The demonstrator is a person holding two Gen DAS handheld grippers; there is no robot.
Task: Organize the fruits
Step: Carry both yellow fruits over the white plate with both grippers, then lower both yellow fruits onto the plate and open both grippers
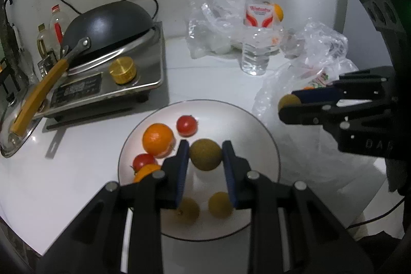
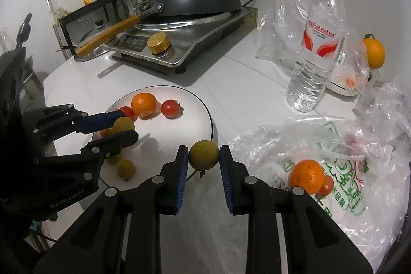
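A white plate [image 1: 257,125] holds an orange [image 1: 158,138], two red tomatoes [image 1: 187,125], and two small brown longans [image 1: 220,204]. My left gripper [image 1: 205,154] is shut on a brown longan [image 1: 205,155] and holds it above the plate; it shows in the right wrist view too [image 2: 123,129]. My right gripper [image 2: 203,156] is shut on another longan [image 2: 204,155], just off the plate's right rim [image 2: 209,117]. It shows in the left wrist view [image 1: 290,102]. A printed plastic bag [image 2: 341,171] holds an orange [image 2: 307,175] and a tomato [image 2: 326,185].
An induction cooker [image 1: 108,84] with an upturned black wok [image 1: 108,27] stands at the back left. A water bottle [image 1: 258,25] and crumpled clear bags [image 1: 213,19] stand behind the plate. Another orange [image 2: 373,52] sits in a bag at the far right.
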